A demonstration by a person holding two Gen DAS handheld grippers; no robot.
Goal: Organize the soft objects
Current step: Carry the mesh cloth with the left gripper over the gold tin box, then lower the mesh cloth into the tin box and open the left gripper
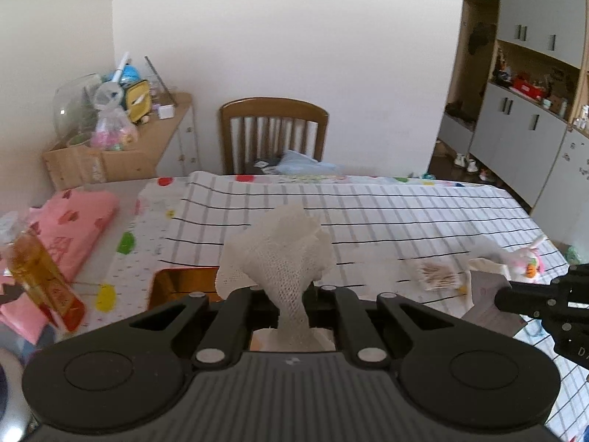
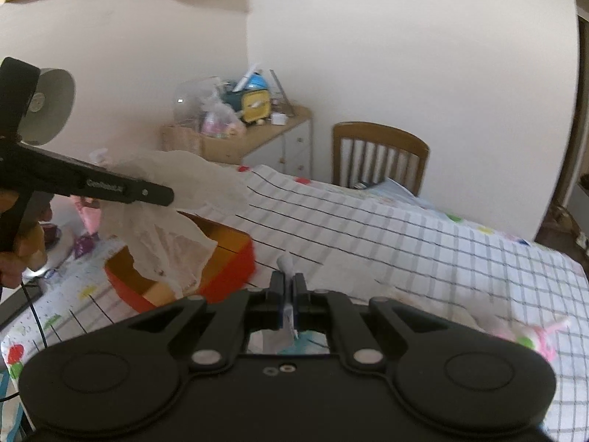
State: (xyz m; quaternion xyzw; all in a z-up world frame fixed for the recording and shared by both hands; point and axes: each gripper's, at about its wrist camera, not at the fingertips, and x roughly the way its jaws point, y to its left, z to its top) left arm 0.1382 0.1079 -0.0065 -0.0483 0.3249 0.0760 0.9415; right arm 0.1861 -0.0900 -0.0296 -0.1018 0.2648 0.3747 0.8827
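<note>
The left gripper (image 1: 291,294) is clenching white mesh cloth (image 1: 276,254) at centre frame; the right gripper (image 2: 289,294) is pinching a white scrap (image 2: 287,263); its lettering is blurred.

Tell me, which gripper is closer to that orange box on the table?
Left. The left gripper hangs over the orange box, holding a white mesh cloth above it. The right gripper is beside the box, further along the table.

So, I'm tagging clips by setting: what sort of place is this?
Most likely a lived-in home dining area: a table under a checked tablecloth, a wooden chair pushed up to it, and grey storage cabinets along the wall.
</note>
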